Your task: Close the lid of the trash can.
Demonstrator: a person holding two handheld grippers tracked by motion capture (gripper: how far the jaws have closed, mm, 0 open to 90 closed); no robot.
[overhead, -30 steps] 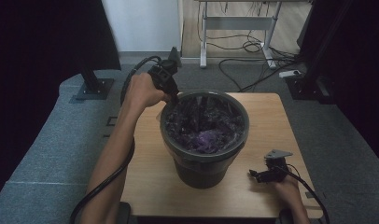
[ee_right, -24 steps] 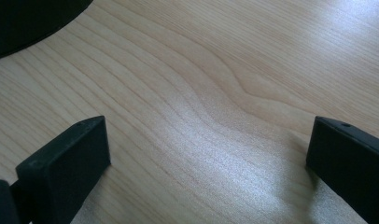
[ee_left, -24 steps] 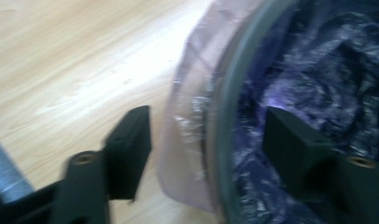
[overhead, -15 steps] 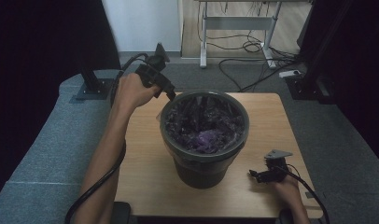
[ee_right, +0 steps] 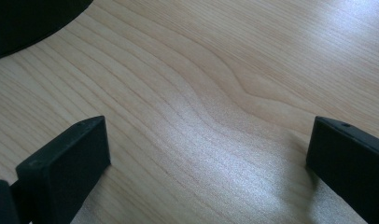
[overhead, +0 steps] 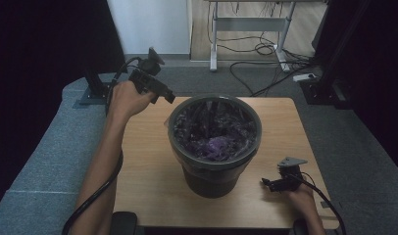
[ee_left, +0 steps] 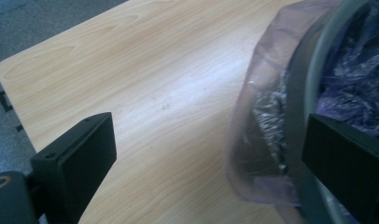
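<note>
Round dark grey plastic bin [overhead: 214,147] lined with crinkled translucent purple bag [ee_left: 257,121], mid-desk, pale wood-grain desk [overhead: 143,161], left gripper [overhead: 168,97] fingers just opened, released, beside bin's far-left rim, right gripper [overhead: 263,182] fingers spread, empty, near right front corner

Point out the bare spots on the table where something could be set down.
Bare wood lies left of the bin, between it and the table edge, and along the far right corner. Right front is crowded by the right gripper. The left gripper hangs open by the bin's liner.
</note>
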